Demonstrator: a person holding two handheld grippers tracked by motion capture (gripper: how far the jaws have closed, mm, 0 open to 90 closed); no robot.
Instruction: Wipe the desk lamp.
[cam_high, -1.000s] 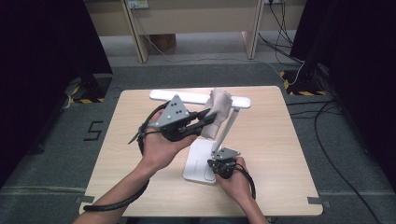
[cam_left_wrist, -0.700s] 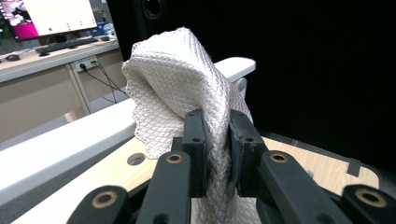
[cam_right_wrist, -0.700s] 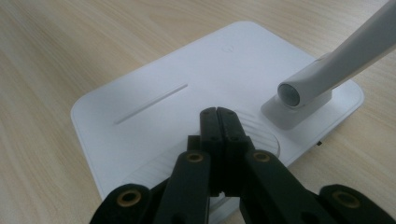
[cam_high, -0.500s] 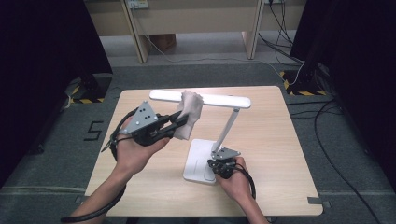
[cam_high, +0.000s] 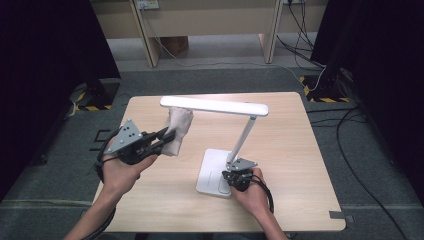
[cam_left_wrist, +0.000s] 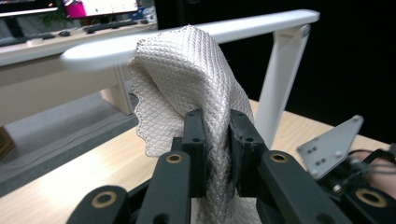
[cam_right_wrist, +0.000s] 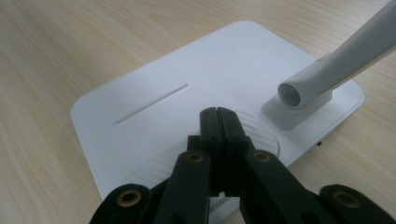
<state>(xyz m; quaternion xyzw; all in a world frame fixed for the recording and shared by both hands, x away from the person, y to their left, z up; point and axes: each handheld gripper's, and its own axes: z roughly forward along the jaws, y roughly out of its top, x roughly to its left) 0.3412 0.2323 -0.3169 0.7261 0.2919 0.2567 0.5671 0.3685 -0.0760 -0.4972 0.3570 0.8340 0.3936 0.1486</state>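
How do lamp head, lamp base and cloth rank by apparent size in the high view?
1. Lamp head, the longest.
2. Lamp base.
3. Cloth, held in the left gripper.
Base and cloth look close, and the cloth is bunched, so that order is unsure.

The wooden table (cam_high: 300, 150) serves as the landmark. Beyond its far edge, a pale bench or desk frame (cam_high: 210, 15) stands on two legs, with a brown cardboard box (cam_high: 175, 45) on the grey carpet (cam_high: 225, 75) between them. Black cables (cam_high: 305, 25) run across the floor beyond the table's far right corner, where a yellow-and-black striped plate (cam_high: 320, 90) lies. A second striped plate (cam_high: 85, 100) lies off the far left corner. Dark curtains (cam_high: 50, 45) hang on both sides. One more cable (cam_high: 360, 170) curves along the floor to the right of the table. A monitor with a pink screen (cam_left_wrist: 84, 7) sits far behind, on a desk with a keyboard (cam_left_wrist: 107, 25).
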